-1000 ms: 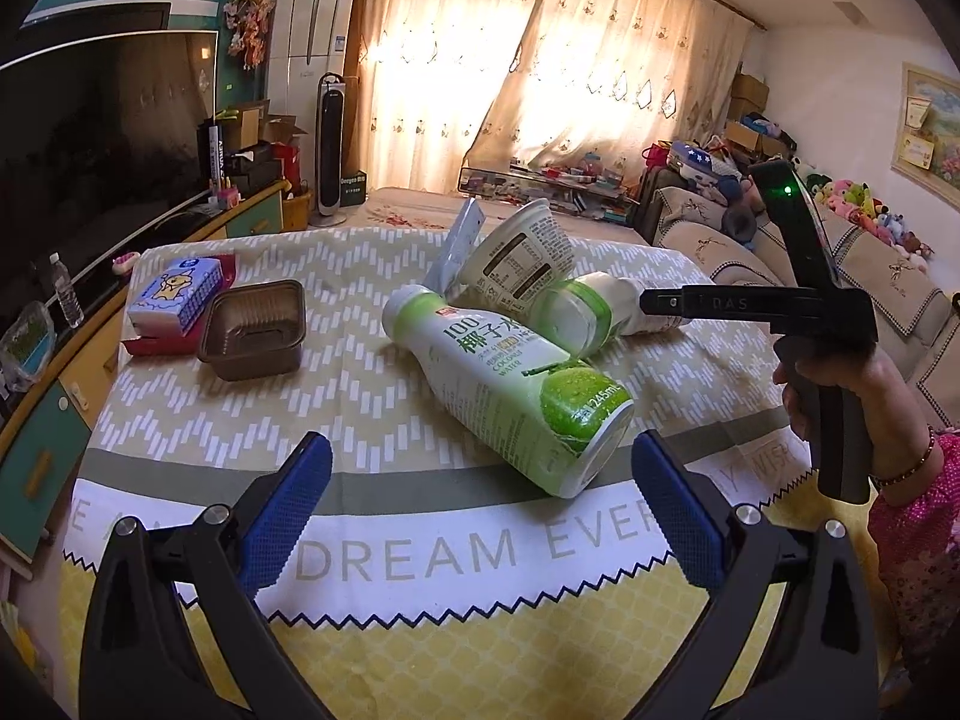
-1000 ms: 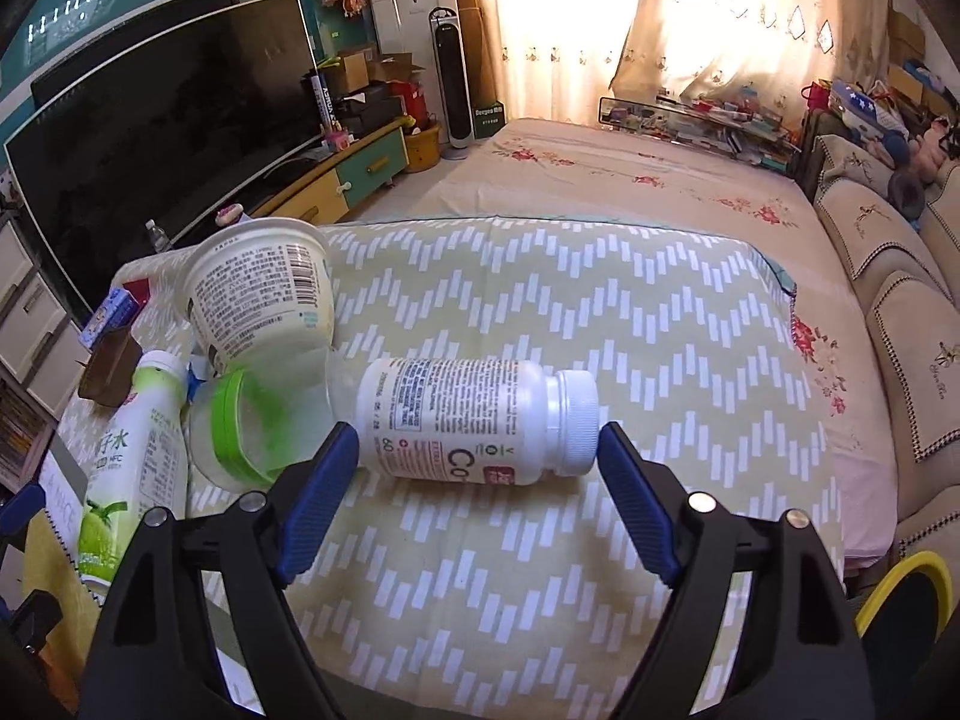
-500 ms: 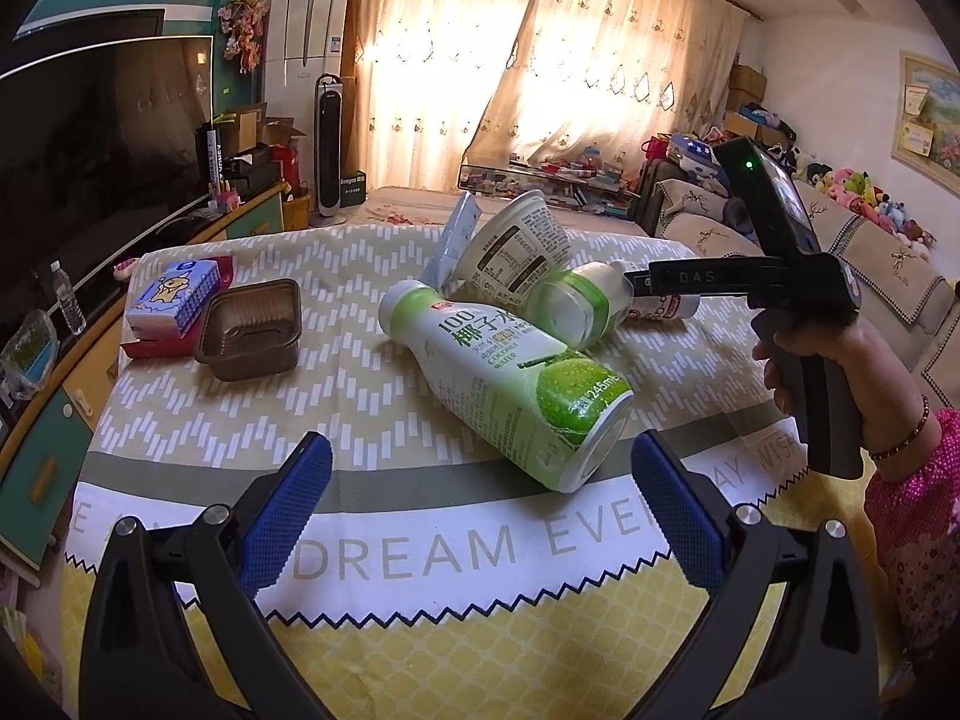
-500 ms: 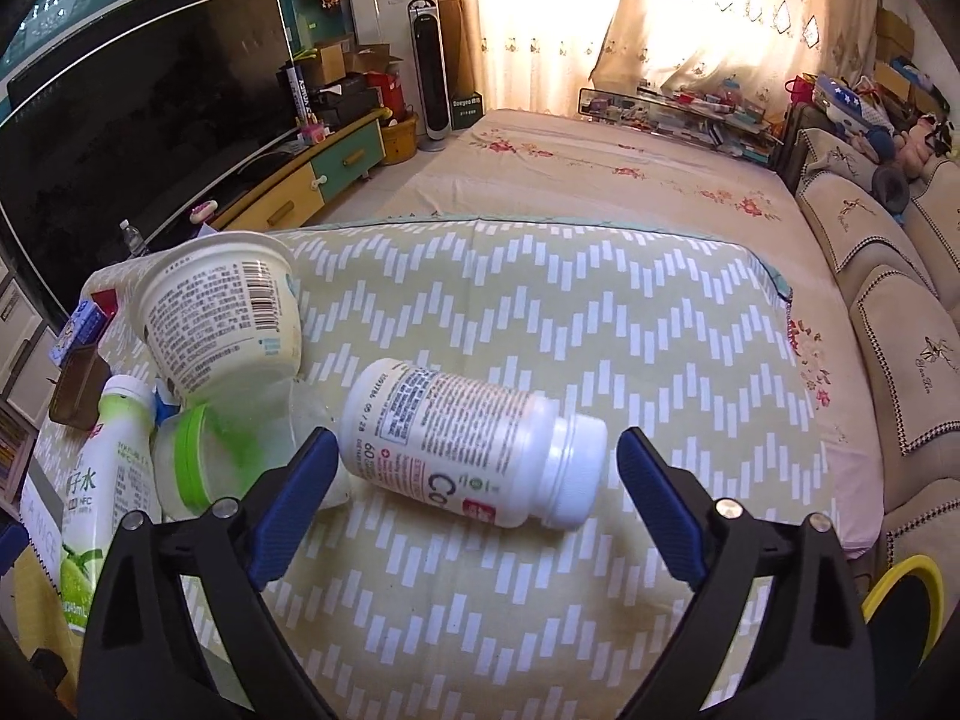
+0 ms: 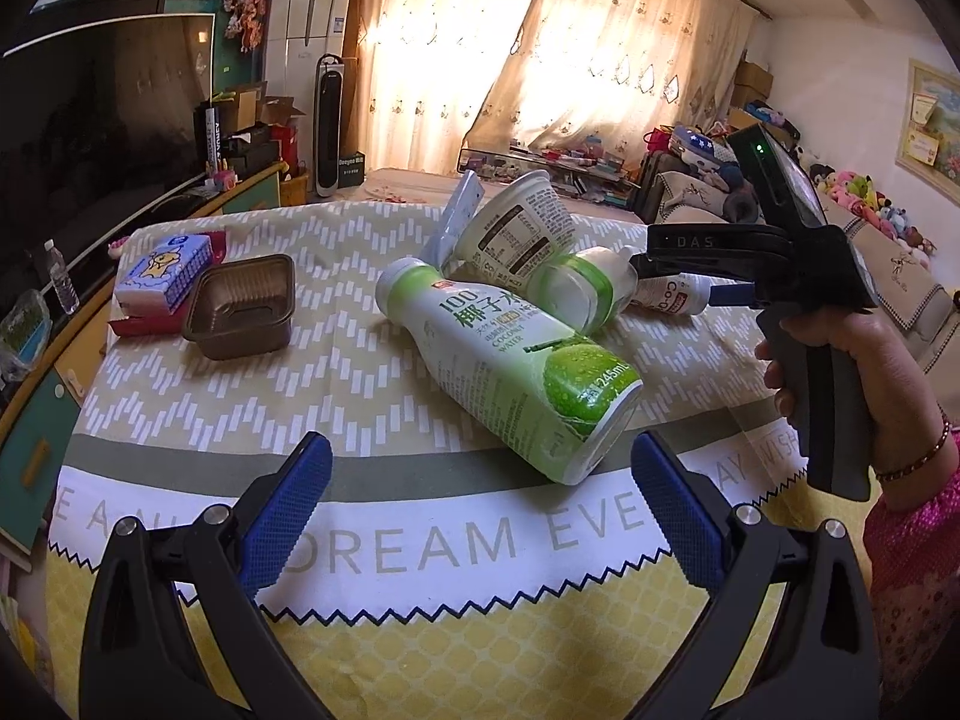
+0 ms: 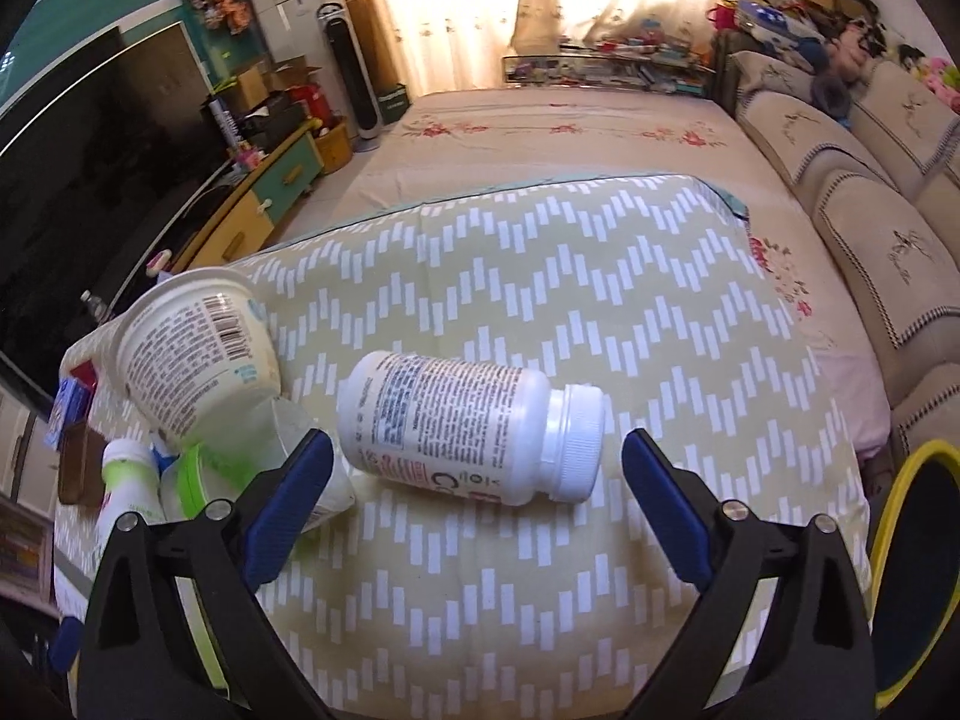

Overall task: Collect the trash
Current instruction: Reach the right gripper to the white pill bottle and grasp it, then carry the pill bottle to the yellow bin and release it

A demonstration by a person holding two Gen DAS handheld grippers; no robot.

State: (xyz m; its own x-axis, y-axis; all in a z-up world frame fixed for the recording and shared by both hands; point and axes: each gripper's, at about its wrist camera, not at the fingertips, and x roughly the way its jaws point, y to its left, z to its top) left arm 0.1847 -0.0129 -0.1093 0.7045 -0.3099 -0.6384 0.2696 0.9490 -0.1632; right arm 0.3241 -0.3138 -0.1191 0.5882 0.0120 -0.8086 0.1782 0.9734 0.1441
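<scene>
A green-and-white coconut water bottle (image 5: 510, 366) lies on the tablecloth just beyond my open left gripper (image 5: 480, 510). Behind it lie a white paper cup (image 5: 516, 228), a clear cup with a green band (image 5: 582, 294) and a white pill bottle (image 5: 672, 300). In the right wrist view the pill bottle (image 6: 468, 435) lies on its side just beyond the fingertips of my open right gripper (image 6: 477, 498), not touched. The paper cup (image 6: 192, 354) and clear cup (image 6: 240, 468) lie to its left.
A brown plastic tray (image 5: 243, 306) and a blue tissue pack (image 5: 165, 270) sit at the table's left. A yellow-rimmed black bin (image 6: 918, 576) stands at the right wrist view's lower right. A sofa (image 6: 870, 180) runs along the right, a TV (image 5: 90, 138) on the left.
My right gripper has opened wider and drawn back from the pill bottle, which stays lying on the cloth. The left gripper has barely moved.
</scene>
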